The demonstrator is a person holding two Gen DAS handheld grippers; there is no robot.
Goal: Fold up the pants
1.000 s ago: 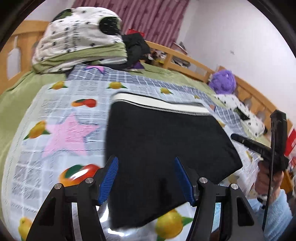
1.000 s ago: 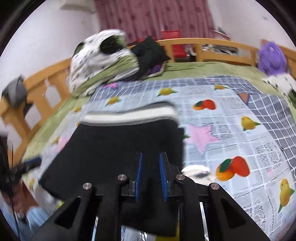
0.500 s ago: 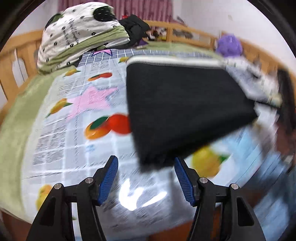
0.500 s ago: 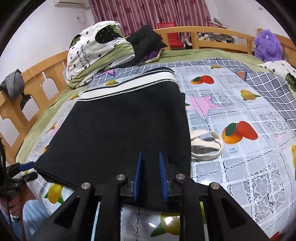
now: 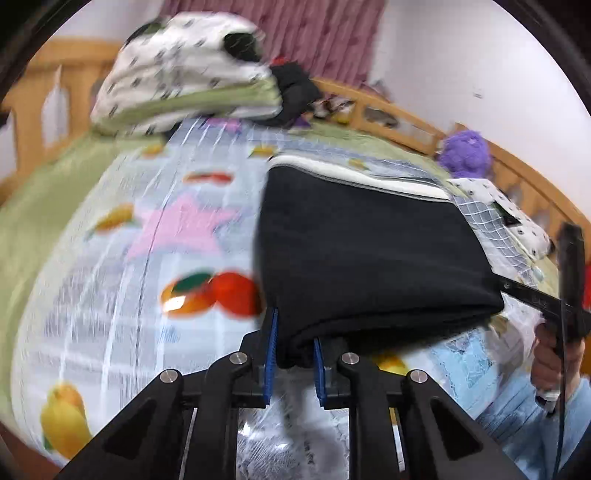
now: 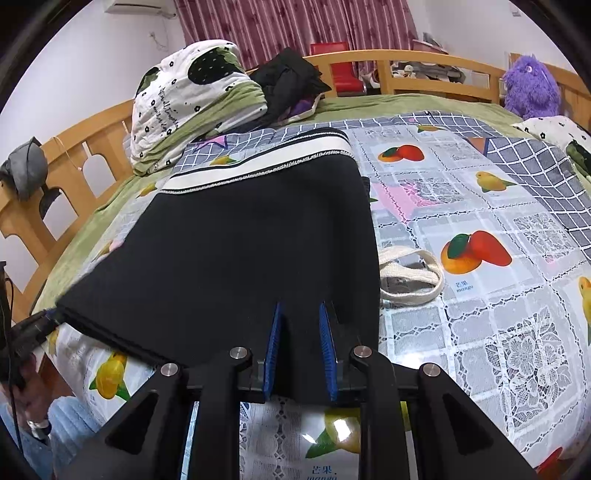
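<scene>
Black pants [image 6: 243, 240] folded flat on fruit-print sheet [image 6: 498, 332], white waistband twd pillow pile [image 6: 192, 107]. L gripper [image 5: 293, 345] clenched on near-left corner of pants; R gripper [image 6: 299, 350] pinching near-right hem. Cream strap loop [image 6: 410, 275] touching pants' right edge. Purple plush [image 6: 530, 86] well beyond pants, far right by rail.

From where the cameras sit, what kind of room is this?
Most likely a bedroom. The black pants lie on a bed with a wooden rail, a folded quilt is piled at the far end, a purple plush toy sits in the corner, and red curtains hang behind.
</scene>
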